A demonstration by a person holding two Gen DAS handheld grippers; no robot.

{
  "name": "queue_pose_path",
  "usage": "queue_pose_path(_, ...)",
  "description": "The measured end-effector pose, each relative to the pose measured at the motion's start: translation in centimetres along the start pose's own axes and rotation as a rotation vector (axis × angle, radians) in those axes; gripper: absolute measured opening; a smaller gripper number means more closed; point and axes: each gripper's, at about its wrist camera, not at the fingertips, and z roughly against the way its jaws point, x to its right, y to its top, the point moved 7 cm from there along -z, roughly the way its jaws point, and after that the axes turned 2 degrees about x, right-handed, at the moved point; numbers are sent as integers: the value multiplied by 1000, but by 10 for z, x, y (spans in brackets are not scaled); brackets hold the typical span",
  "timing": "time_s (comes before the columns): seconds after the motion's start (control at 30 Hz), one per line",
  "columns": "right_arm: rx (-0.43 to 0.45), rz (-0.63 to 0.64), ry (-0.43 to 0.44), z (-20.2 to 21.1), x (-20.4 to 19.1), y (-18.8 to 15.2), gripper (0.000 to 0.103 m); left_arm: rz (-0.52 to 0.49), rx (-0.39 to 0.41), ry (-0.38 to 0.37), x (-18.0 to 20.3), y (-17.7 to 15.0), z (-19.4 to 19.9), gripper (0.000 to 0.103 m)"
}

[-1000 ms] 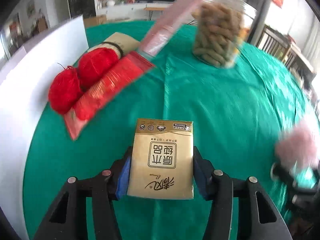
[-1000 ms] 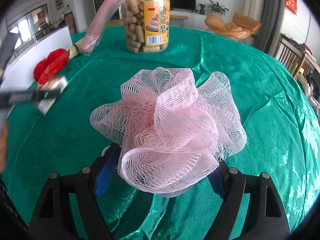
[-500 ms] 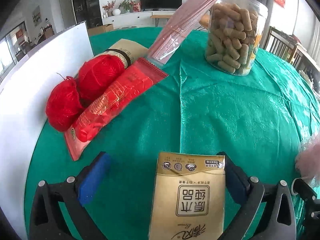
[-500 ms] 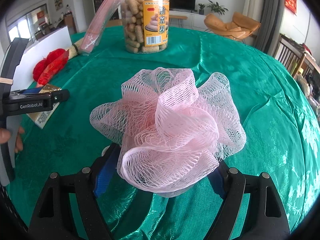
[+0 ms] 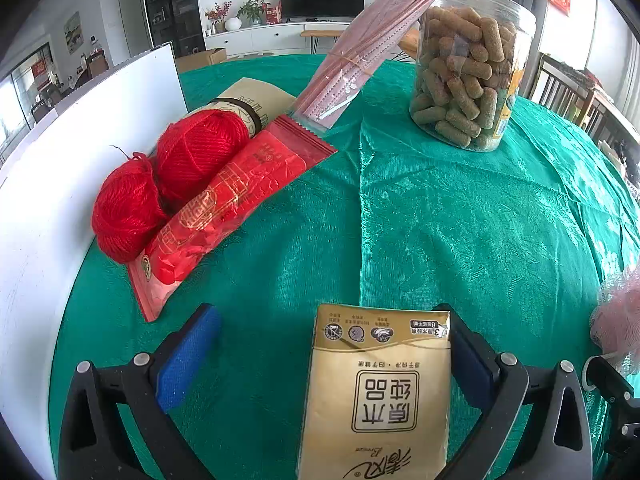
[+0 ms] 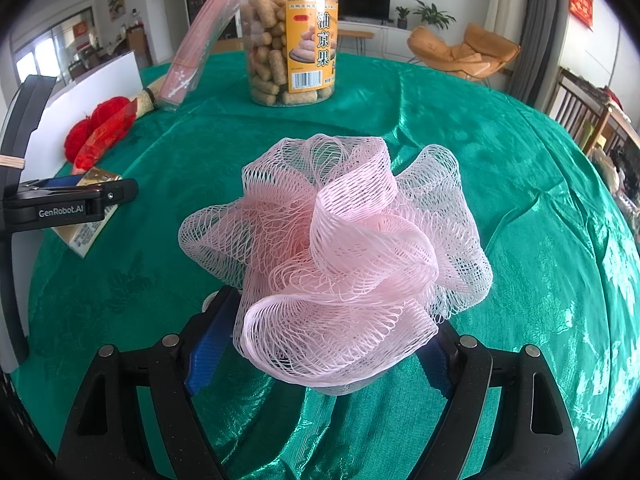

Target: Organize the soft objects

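Since a second ago my left gripper point(image 5: 332, 360) has let go: its jaws have just been opening and are now standing wide, and the gold tissue pack point(image 5: 380, 396) is lying flat on the cloth between them, against the right pad, clear of the left one. Nothing else has shifted; my right gripper point(image 6: 324, 344) is still gripping the pink mesh bath pouf point(image 6: 340, 256).

I'm seeing a green tablecloth point(image 5: 460, 240) covering the whole table, with a white board point(image 5: 60, 184) standing along its left edge.

Biggest container: a clear plastic jar point(image 6: 290, 40) standing upright at the far side, filled with tan stick snacks, its yellow label reading 油京果 above a barcode. A clear bag of pink face masks point(image 5: 360, 60) is leaning on the jar.

Near the board, two red yarn balls point(image 5: 160, 184) are sitting side by side, with a red packet point(image 5: 224, 208) printed in gold resting against them. Behind the yarn, a beige roll with a black band point(image 5: 248, 100) is lying; I can't read its lettering.

Tissue pack print is reading 原木纯品. In the right wrist view the left gripper's side is showing "GenRobot.AI".
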Motion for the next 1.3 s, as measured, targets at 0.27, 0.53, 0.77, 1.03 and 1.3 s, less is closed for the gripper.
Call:
queue_pose_path(0.27,-1,-2,-2,-1,0,0,85,-1,0,0,0,1,1,103)
queue_pose_path(0.53,-1,-1,-3,-1,0,0,86,-1,0,0,0,0,-2,103)
queue_pose_path(0.77,-1,-2,-2,-1,0,0,86,-1,0,1,0,-1,-2,103)
queue_pose_path(1.03,-1,-2,-2,-1,0,0,86,-2,0,1,0,0,-1,103)
queue_pose_path(1.3,-1,-2,-2,-1,1,-1,86,-2,0,1,0,0,1,103)
